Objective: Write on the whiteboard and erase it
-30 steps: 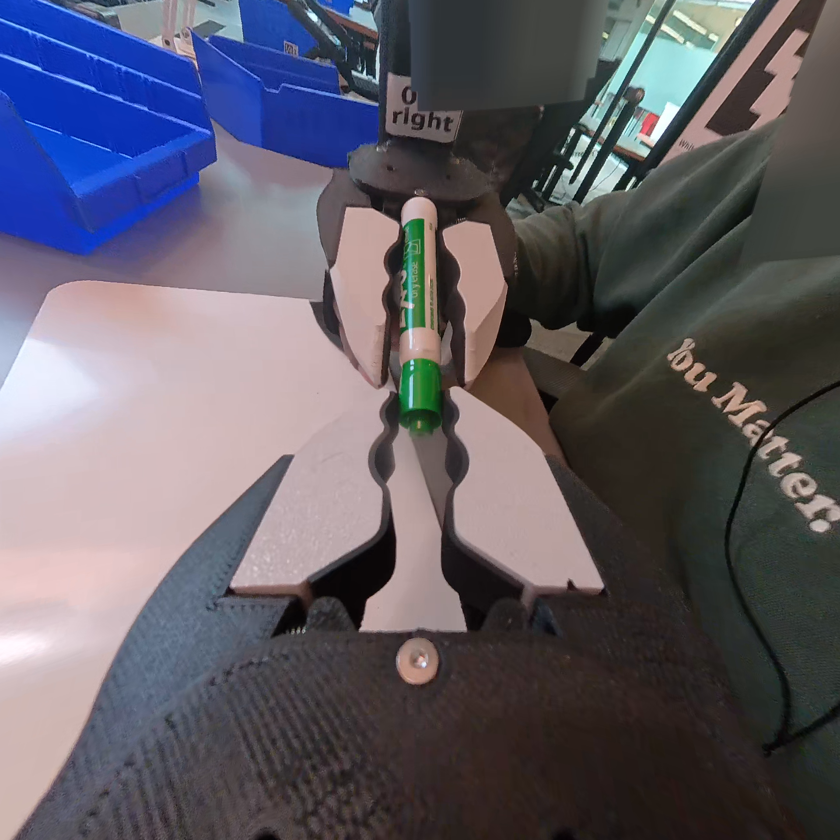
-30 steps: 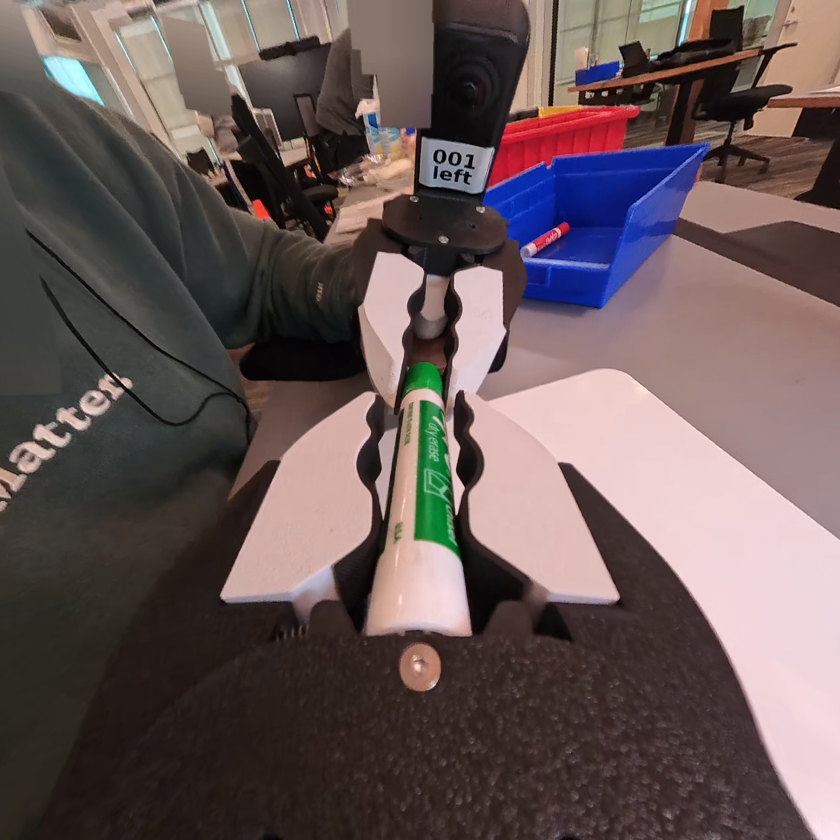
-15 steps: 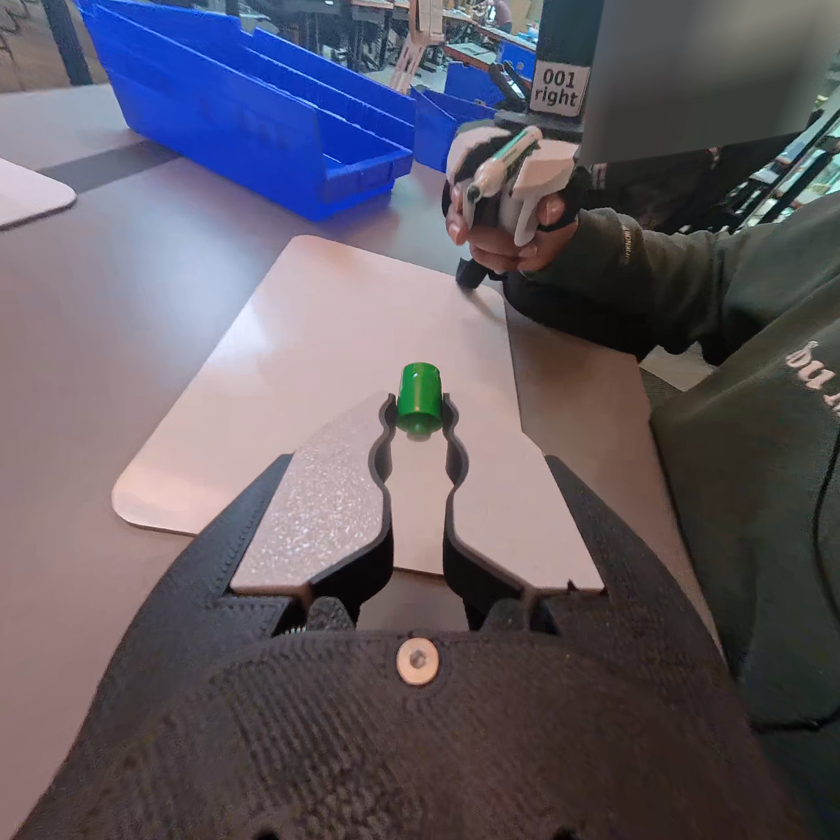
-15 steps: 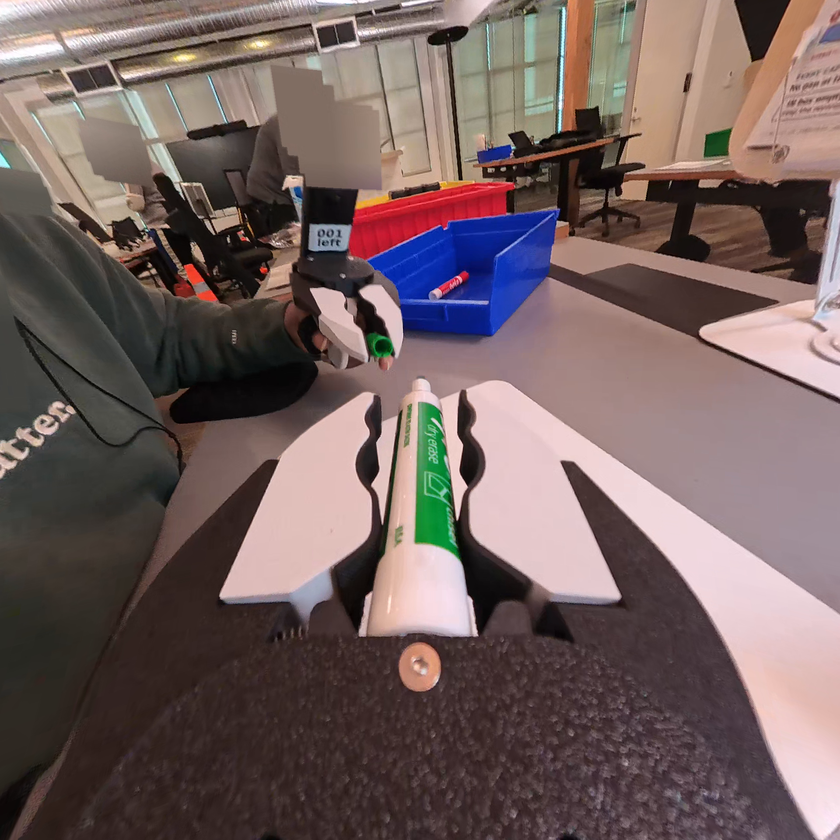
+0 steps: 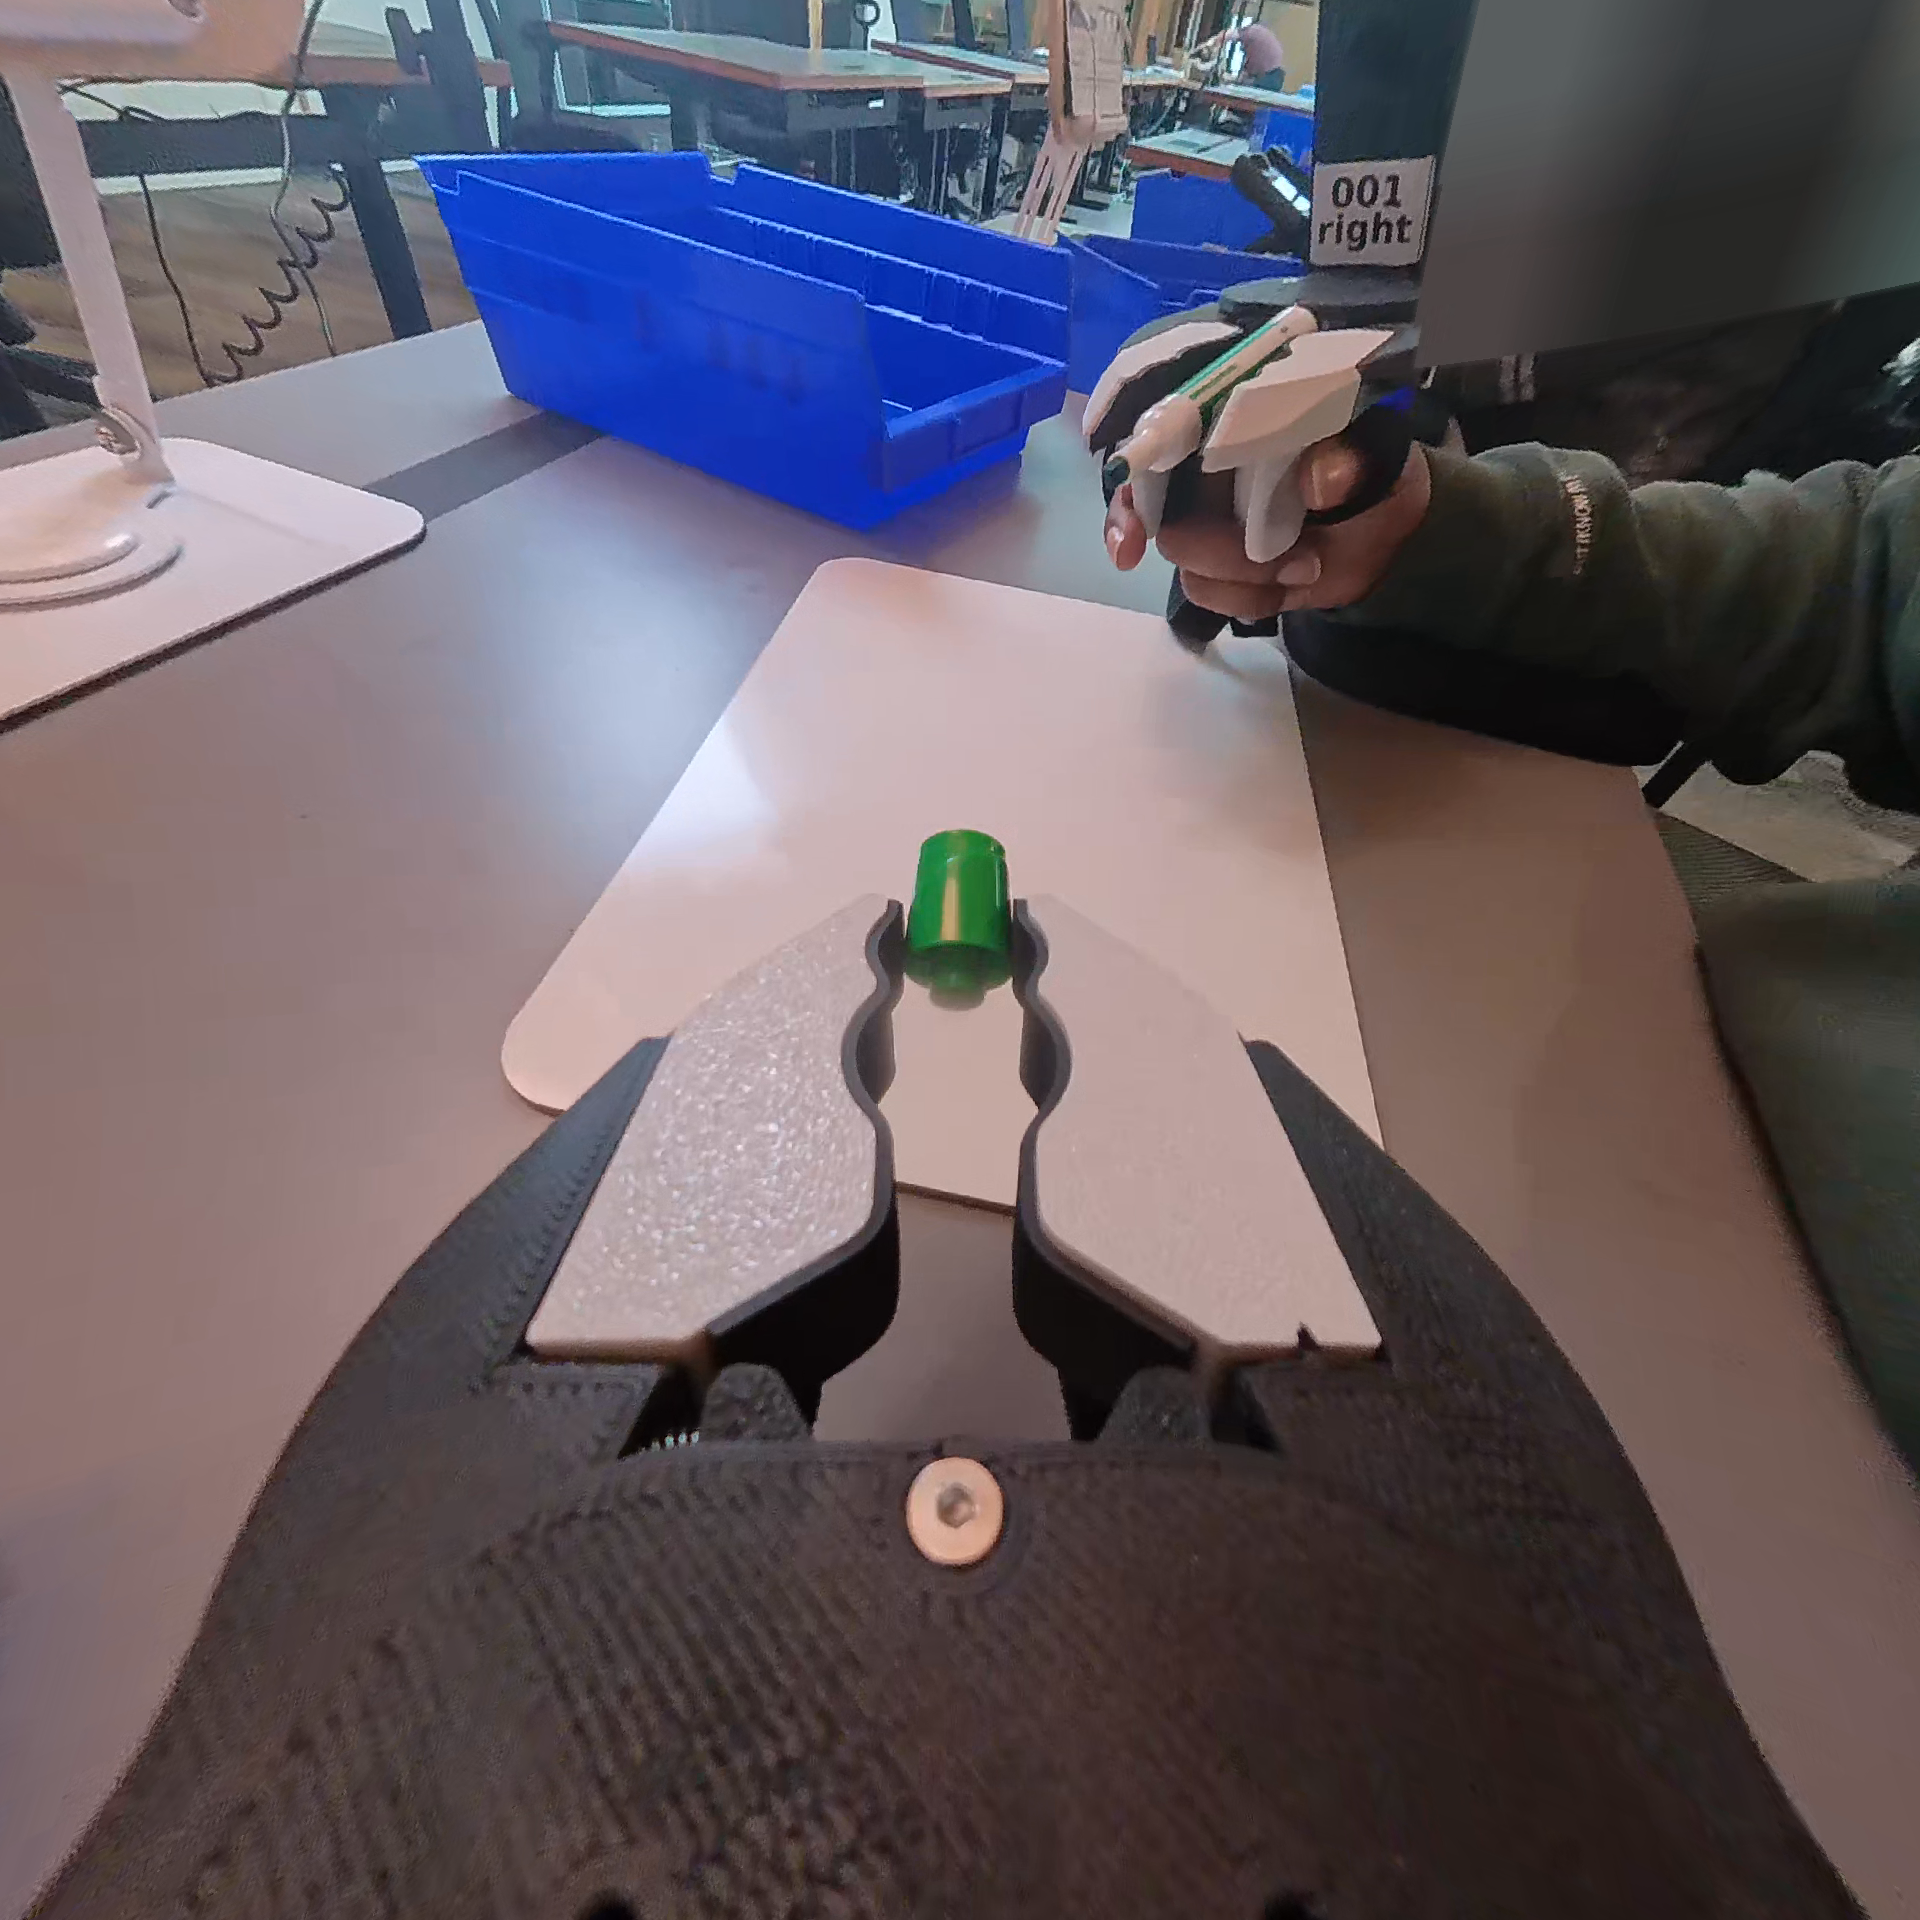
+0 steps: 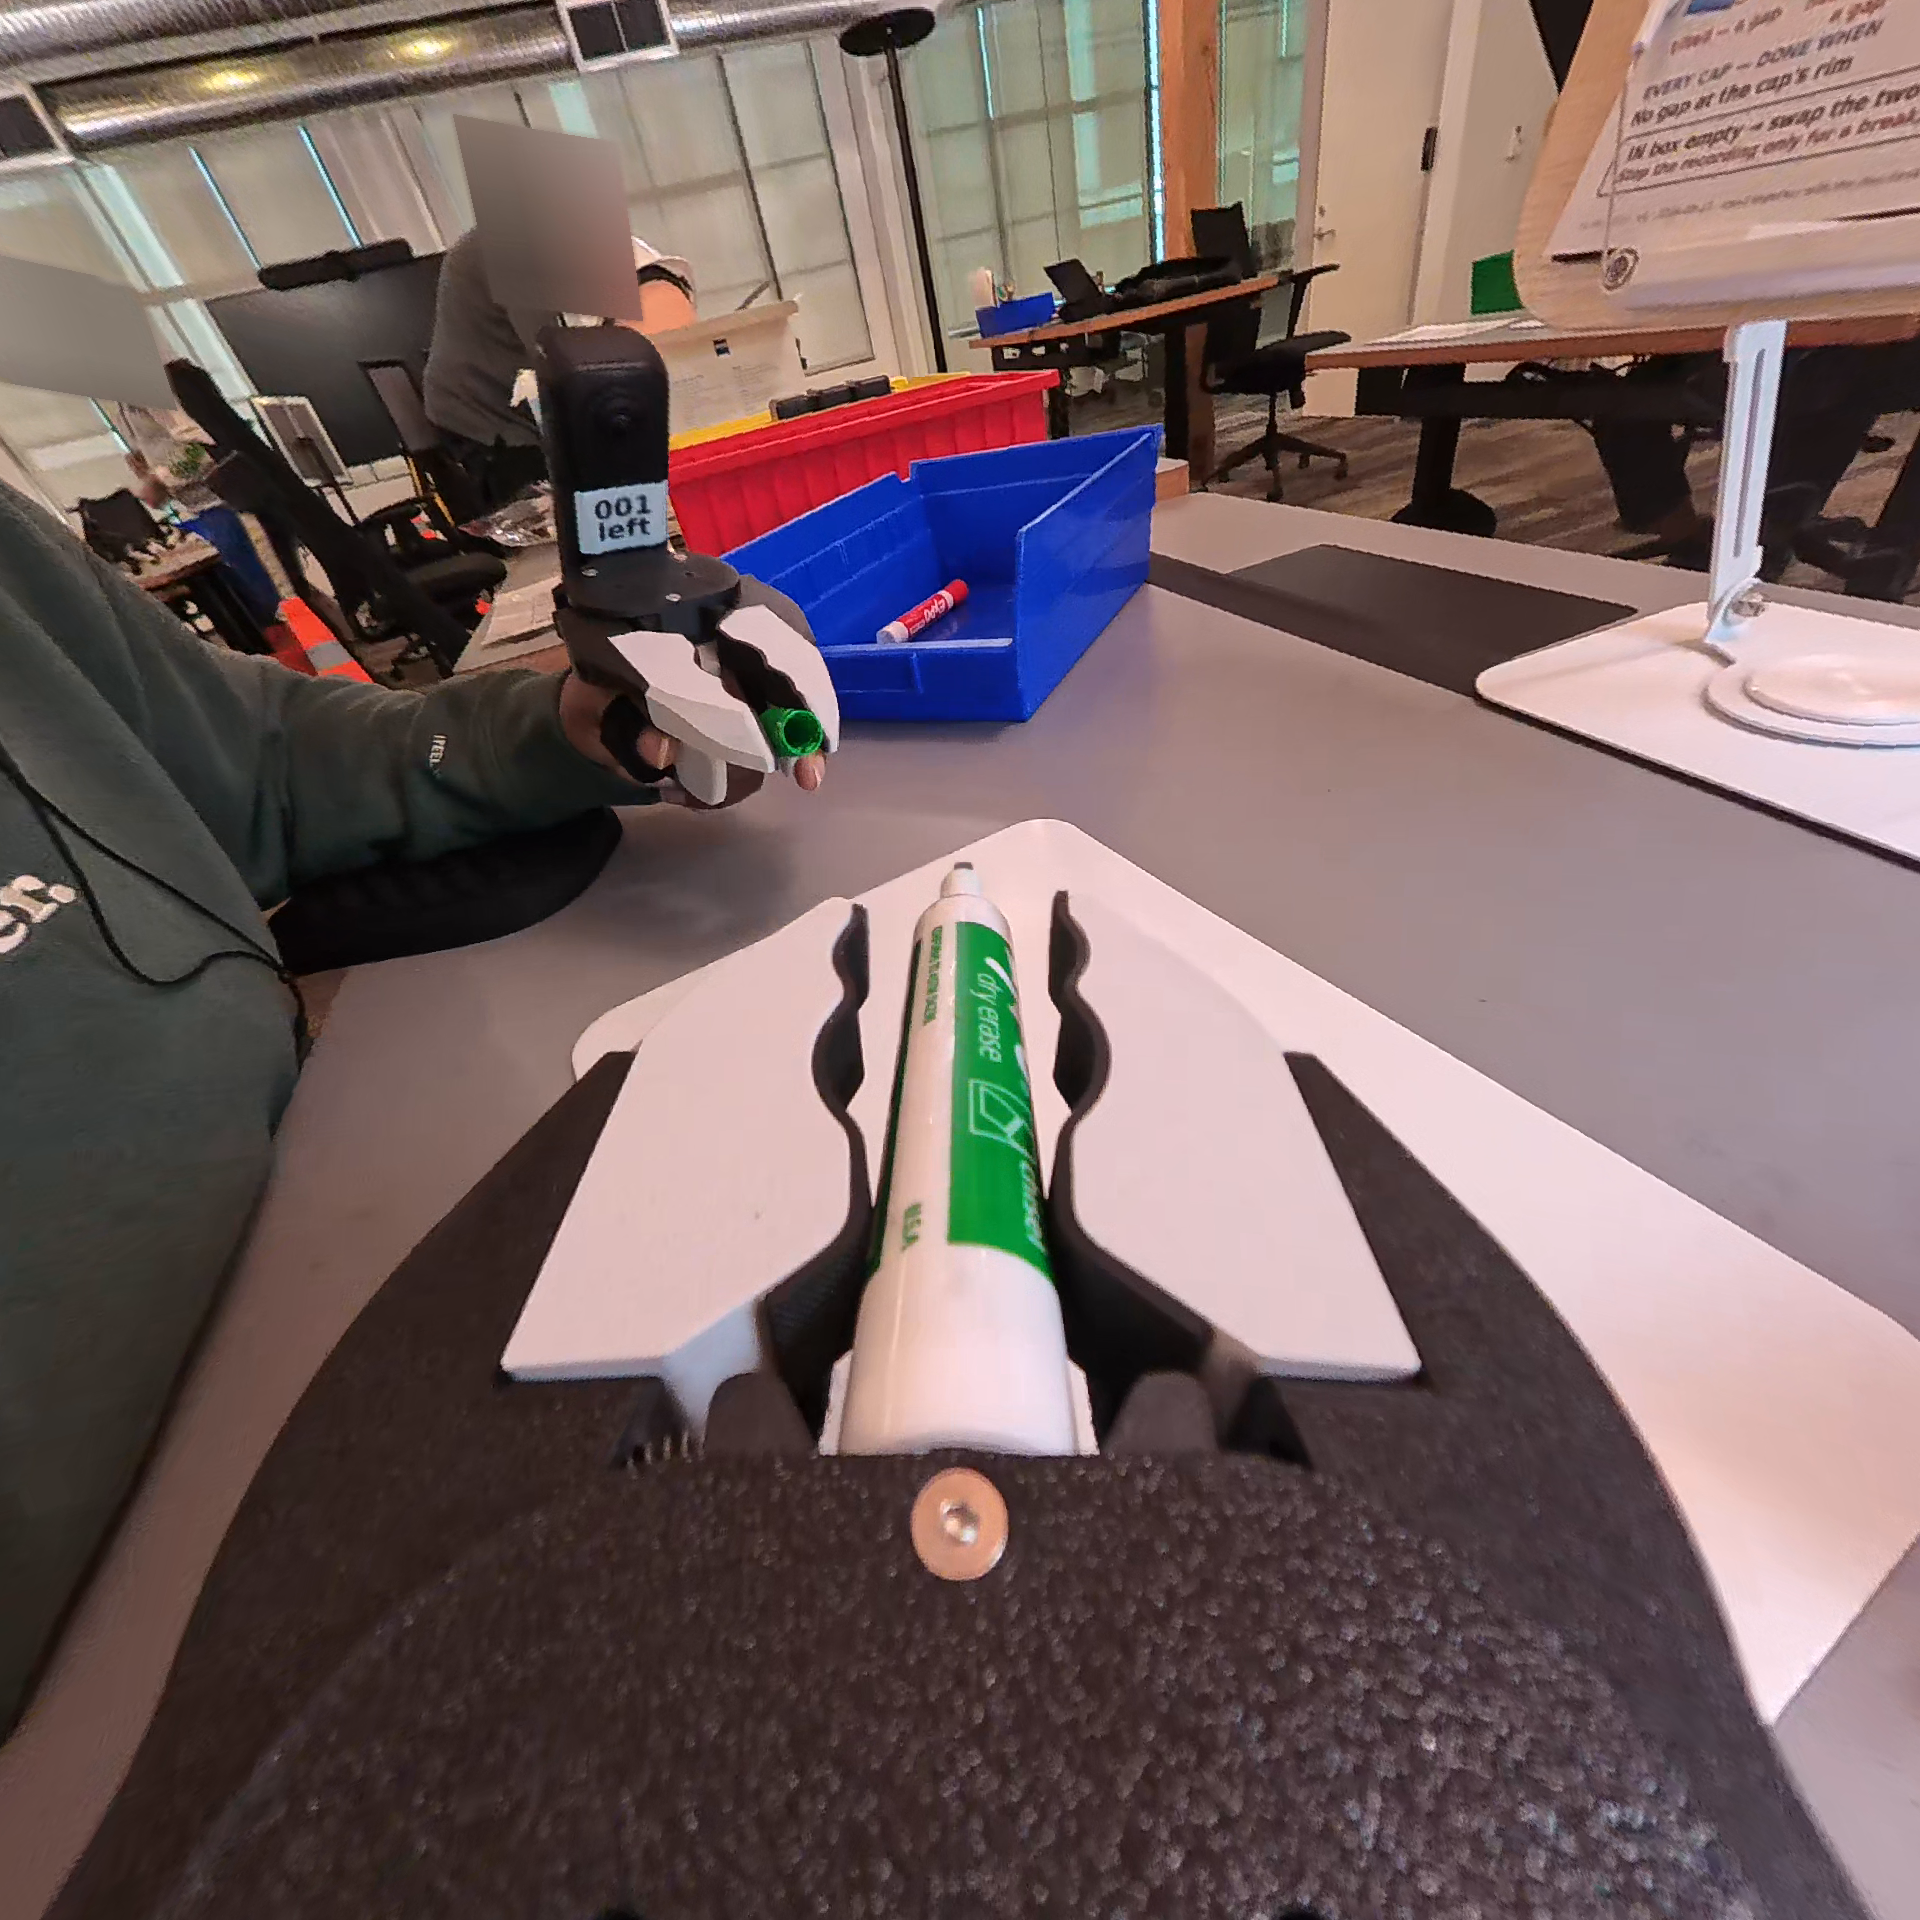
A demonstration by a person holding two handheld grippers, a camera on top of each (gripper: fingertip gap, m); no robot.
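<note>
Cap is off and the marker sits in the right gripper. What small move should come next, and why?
Probably lower the right gripper until the marker tip meets the whiteboard. The tip is bare and above the board, the board looks blank, and the left gripper holds the green cap off to the side.

Open-plan office fitted out as a data-collection workspace; a grey bench (image 6: 1455, 831) in the foreground carries blue plastic parts bins (image 5: 748, 332), one holding a red marker (image 6: 923, 613), with a red bin (image 6: 862, 436) behind; a white stand (image 6: 1745, 582) on a flat base holds a printed instruction sheet (image 6: 1745, 114); beyond, rows of desks (image 6: 1132, 312) with black swivel chairs (image 6: 1273, 384), a dark monitor (image 6: 322, 353) and seated or standing persons; full-height glazing (image 6: 790, 197), exposed ceiling ducts (image 6: 312, 62) and wood-plank flooring (image 6: 1538, 468) complete the setting.
</note>
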